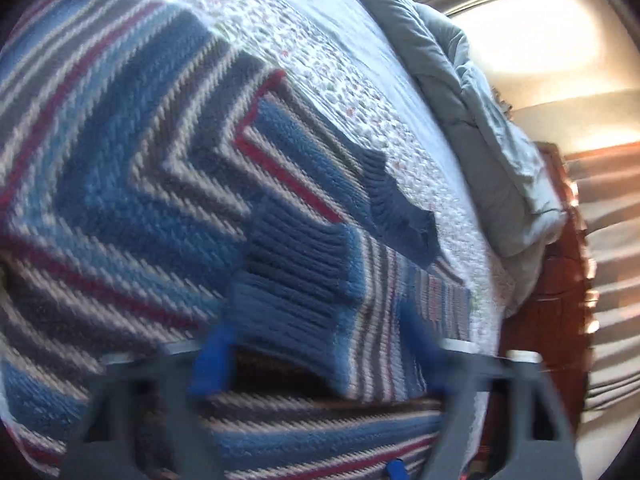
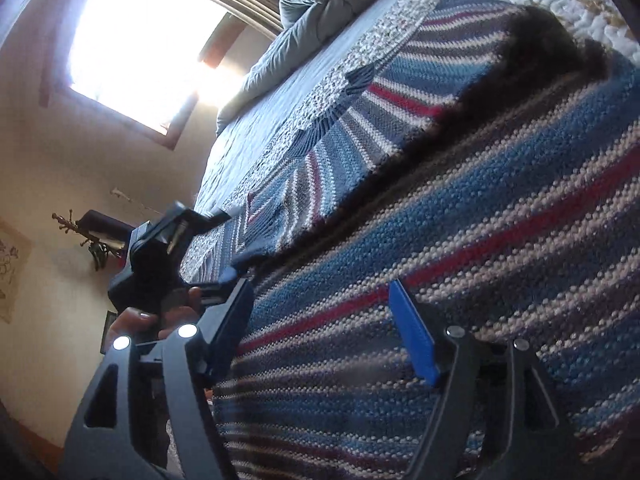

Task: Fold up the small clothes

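Note:
A striped knit sweater (image 1: 132, 184) in blue, grey, white and red lies on the quilted bed; it also fills the right wrist view (image 2: 460, 240). Its sleeves are folded in across the body, with dark blue ribbed cuffs (image 1: 304, 272). My left gripper (image 1: 316, 356) is open, its blue fingertips (image 1: 212, 364) spread around the near edge of the sweater. My right gripper (image 2: 324, 332) is open too, its blue pads (image 2: 412, 332) spread over the sweater's near edge. The left gripper and the hand holding it also show in the right wrist view (image 2: 160, 256).
A floral quilt (image 1: 320, 60) covers the bed. A grey bunched duvet (image 1: 480, 92) lies along its far side. A wooden bed frame (image 1: 556, 280) and striped floor are at the right. A bright window (image 2: 132, 36) and a wall are at the left.

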### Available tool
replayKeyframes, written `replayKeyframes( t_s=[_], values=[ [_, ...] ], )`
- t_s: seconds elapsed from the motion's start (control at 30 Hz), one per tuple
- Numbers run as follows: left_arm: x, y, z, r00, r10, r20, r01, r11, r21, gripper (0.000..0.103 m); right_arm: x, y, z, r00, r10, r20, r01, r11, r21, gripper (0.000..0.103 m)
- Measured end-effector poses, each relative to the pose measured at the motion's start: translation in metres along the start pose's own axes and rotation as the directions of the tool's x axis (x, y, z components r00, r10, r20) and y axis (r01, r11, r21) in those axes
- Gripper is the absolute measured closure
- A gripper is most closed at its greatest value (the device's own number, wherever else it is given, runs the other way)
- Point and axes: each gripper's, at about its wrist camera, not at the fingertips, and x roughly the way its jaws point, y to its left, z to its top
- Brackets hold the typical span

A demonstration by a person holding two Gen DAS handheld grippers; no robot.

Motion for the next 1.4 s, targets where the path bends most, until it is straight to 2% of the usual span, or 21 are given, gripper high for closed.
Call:
replayKeyframes(
  t_s=[0.03,0.1,0.17,0.37,0.5,0.6,0.7,0.87,1.0,1.13,1.23,1.3,1.33,1.4],
  values=[
    [0.002,0.002,0.003,0.999,0.032,-0.003,-0.032,0.999,-0.014,0.091,0.001,0.000,-0.001,1.000,0.003,-0.006,-0.003,1.000,0.003,0.032],
    [0.005,0.004,0.008,0.999,0.038,-0.010,-0.038,0.999,-0.031,0.093,0.002,0.002,-0.003,1.000,0.001,-0.010,-0.001,1.000,-0.010,0.032],
    [0.004,-0.001,0.013,0.999,0.042,-0.001,-0.042,0.999,-0.001,0.094,0.005,0.004,-0.002,1.000,0.001,-0.016,-0.002,1.000,-0.017,0.032],
    [-0.006,-0.043,0.037,0.997,0.052,0.049,-0.060,0.981,0.182,0.095,0.010,0.003,-0.003,1.000,-0.001,-0.028,0.001,1.000,-0.022,0.032],
    [-0.020,-0.057,0.058,0.995,0.042,0.092,-0.064,0.965,0.253,0.095,0.011,0.003,-0.003,0.999,-0.005,-0.032,0.004,1.000,-0.024,0.032],
    [-0.031,-0.048,0.069,0.994,0.030,0.110,-0.057,0.966,0.254,0.095,0.012,0.005,-0.004,0.999,-0.014,-0.033,0.013,0.999,-0.035,0.031],
    [-0.026,-0.020,0.072,0.996,0.046,0.081,-0.063,0.973,0.220,0.095,0.015,0.010,-0.005,0.999,-0.041,-0.027,0.039,0.997,-0.066,0.032],
    [-0.007,0.021,0.062,0.997,0.072,0.025,-0.075,0.985,0.154,0.095,0.013,0.027,-0.011,0.988,-0.151,0.036,0.155,0.971,-0.180,0.032],
    [-0.004,0.029,0.059,0.998,0.059,0.018,-0.061,0.987,0.148,0.095,0.014,0.028,-0.012,0.986,-0.165,0.039,0.169,0.967,-0.192,0.032],
    [-0.004,0.026,0.057,0.996,0.083,0.016,-0.085,0.979,0.184,0.095,0.014,0.030,-0.012,0.985,-0.168,0.043,0.173,0.964,-0.202,0.032],
    [-0.007,0.019,0.052,0.993,0.116,0.023,-0.118,0.967,0.227,0.094,0.014,0.031,-0.012,0.985,-0.167,0.046,0.173,0.963,-0.205,0.032],
    [-0.013,0.007,0.047,0.986,0.161,0.041,-0.166,0.945,0.282,0.093,0.014,0.031,-0.012,0.986,-0.164,0.044,0.169,0.964,-0.205,0.032],
    [-0.015,0.002,0.044,0.981,0.185,0.057,-0.194,0.934,0.302,0.089,0.013,0.031,-0.012,0.986,-0.162,0.045,0.167,0.964,-0.206,0.032],
    [-0.026,-0.011,0.039,0.952,0.281,0.121,-0.306,0.893,0.331,0.086,0.012,0.031,-0.011,0.986,-0.159,0.046,0.165,0.964,-0.208,0.032]
  ],
)
